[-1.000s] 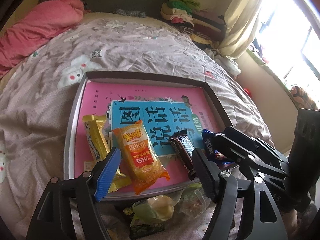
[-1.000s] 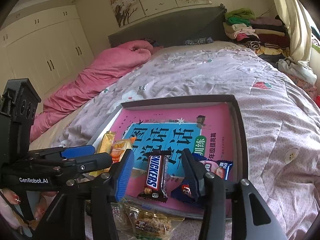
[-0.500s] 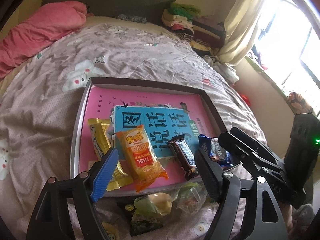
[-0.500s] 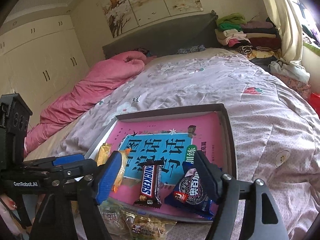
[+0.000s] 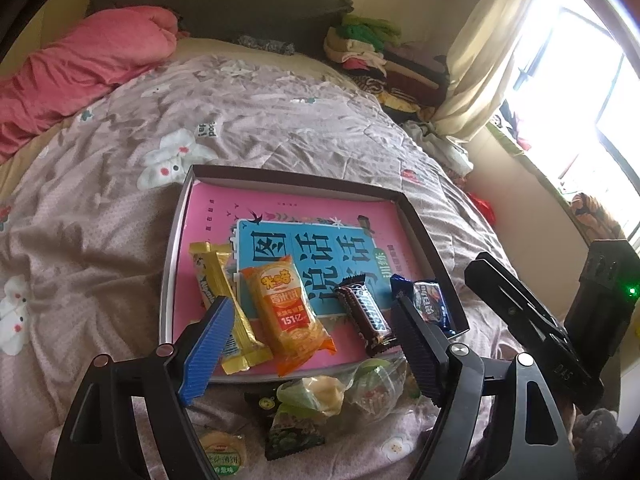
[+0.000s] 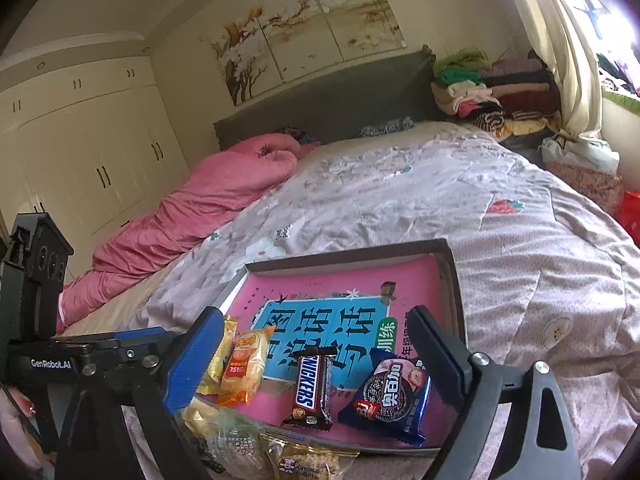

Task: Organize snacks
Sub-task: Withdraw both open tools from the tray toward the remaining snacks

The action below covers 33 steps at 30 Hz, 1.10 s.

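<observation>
Above the tray (image 6: 454,276), both grippers (image 6: 316,344) gape, empty.

One shallow tray (image 5: 420,224) lies on one bed (image 5: 280,112). Four wrapped snacks rest in the tray: one gold bar (image 5: 218,280), one orange packet (image 5: 286,308), one chocolate bar (image 6: 312,386) and one blue biscuit packet (image 6: 390,398). Several more bagged snacks (image 5: 320,400) sit before it, count unclear.

both tongs (image 5: 310,344) (image 6: 316,356) gape empty, the right's jaws just widened.
</observation>
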Tool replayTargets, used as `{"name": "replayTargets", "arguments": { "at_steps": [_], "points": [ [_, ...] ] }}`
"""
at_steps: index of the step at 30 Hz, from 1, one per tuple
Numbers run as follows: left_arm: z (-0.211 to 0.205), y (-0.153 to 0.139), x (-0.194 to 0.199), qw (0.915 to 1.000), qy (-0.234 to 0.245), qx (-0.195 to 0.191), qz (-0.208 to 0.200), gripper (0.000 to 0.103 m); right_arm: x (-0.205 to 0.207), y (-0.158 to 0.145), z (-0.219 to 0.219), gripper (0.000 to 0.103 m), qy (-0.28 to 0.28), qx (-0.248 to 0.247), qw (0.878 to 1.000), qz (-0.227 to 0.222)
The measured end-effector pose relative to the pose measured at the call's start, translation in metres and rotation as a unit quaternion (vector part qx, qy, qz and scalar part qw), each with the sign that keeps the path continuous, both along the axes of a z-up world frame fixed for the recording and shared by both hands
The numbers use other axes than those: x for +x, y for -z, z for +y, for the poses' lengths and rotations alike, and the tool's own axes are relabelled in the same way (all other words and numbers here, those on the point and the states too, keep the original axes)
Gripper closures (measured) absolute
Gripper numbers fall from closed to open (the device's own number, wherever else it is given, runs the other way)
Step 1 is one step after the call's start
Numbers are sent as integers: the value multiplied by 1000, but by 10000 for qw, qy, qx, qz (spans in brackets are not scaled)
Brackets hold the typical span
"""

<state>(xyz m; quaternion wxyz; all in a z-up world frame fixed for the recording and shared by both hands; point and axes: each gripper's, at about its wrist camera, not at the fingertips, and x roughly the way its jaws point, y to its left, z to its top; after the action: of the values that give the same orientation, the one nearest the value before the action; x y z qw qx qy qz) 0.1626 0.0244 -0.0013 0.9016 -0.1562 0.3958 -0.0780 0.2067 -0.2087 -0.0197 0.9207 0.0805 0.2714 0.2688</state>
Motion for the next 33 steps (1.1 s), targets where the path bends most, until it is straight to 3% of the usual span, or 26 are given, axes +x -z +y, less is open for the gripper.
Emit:
{"name": "replayTargets", "arguments": {
  "at_steps": [14, 33],
  "points": [
    [14, -12, -16, 9998, -89, 4, -156, 21, -19, -11, -3, 8, 32, -116, 9996, -239],
    [38, -20, -38, 9992, -248, 95, -301, 21, -35, 1, -12, 7, 310, -285, 9991, 91]
  ]
}}
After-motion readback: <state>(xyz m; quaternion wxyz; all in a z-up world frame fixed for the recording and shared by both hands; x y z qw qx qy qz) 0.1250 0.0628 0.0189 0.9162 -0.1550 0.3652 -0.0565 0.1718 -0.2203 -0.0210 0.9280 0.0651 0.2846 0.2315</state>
